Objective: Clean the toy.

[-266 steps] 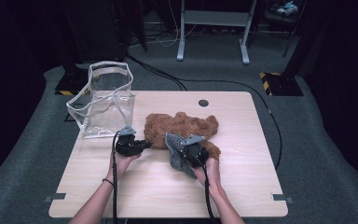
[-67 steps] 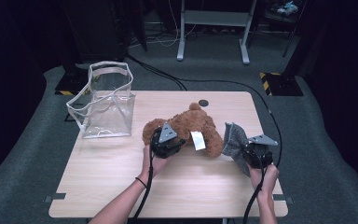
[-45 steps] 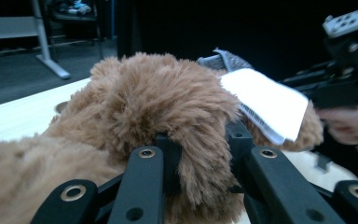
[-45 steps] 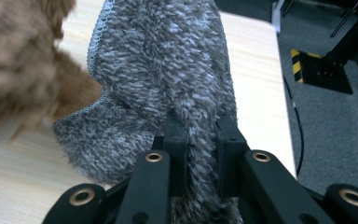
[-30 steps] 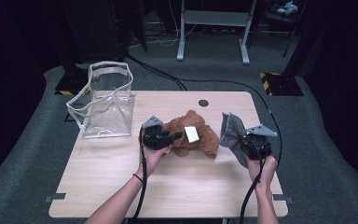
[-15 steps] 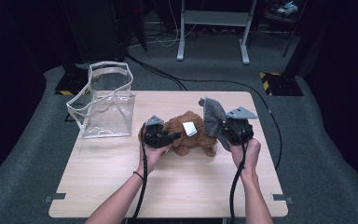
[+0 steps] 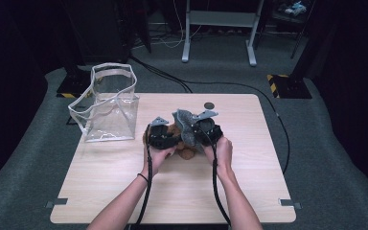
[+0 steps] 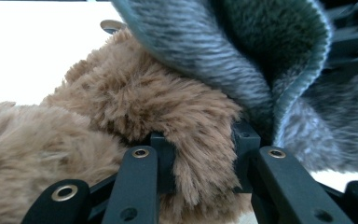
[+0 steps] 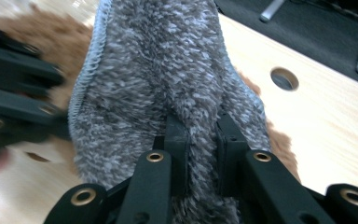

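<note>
Left gripper (image 8: 200, 158) pinching brown plush teddy bear (image 8: 135, 112), mid-table right of the clear plastic tote bag (image 7: 108, 108). Right gripper (image 9: 200, 140) clamped on grey fuzzy cloth (image 9: 163, 74), draped over the bear.

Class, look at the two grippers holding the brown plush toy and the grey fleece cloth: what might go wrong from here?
The left gripper pinches only a tuft of the brown plush toy, so the fur might slip free. The grey fleece cloth in the right gripper hangs loose and could snag the other jaws. The clear bag stands close by and might get knocked.
</note>
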A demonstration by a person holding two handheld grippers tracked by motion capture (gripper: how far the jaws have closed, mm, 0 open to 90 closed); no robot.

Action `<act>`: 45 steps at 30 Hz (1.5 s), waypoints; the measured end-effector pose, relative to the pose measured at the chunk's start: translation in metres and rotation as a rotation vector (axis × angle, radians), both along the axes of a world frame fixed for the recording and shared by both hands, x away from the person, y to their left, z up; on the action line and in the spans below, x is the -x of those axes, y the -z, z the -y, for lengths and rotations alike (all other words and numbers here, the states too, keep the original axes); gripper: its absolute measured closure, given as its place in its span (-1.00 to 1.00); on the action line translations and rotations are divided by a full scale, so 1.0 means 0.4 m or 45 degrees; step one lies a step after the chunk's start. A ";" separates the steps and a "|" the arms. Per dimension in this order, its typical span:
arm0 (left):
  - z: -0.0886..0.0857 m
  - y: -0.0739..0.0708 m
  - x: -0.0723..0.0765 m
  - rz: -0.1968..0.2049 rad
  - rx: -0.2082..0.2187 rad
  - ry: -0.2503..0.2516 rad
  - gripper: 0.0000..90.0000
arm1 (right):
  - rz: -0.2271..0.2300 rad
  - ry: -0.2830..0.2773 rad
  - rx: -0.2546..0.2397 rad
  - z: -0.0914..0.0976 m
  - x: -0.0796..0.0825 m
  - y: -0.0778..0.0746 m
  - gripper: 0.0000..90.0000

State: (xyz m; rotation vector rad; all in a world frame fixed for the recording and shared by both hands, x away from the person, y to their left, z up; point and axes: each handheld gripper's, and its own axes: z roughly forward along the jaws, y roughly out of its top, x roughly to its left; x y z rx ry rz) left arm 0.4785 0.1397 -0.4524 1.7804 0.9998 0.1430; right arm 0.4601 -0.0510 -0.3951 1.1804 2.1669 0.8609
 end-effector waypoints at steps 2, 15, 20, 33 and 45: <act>-0.001 0.001 -0.002 0.005 -0.007 0.006 0.55 | -0.004 0.029 -0.011 0.017 -0.005 0.009 0.75; -0.014 0.002 -0.017 0.006 -0.040 0.026 0.50 | -0.008 0.141 -0.001 0.090 -0.028 0.041 0.77; -0.019 0.006 -0.023 0.000 -0.040 0.011 0.51 | -0.028 0.211 0.000 0.132 -0.035 0.057 0.77; -0.019 0.007 -0.029 0.002 -0.050 0.046 0.44 | 0.097 0.100 -0.070 0.106 0.004 -0.004 0.76; -0.017 0.014 -0.025 0.001 -0.059 0.086 0.47 | 0.013 0.031 0.004 0.003 -0.082 0.014 0.77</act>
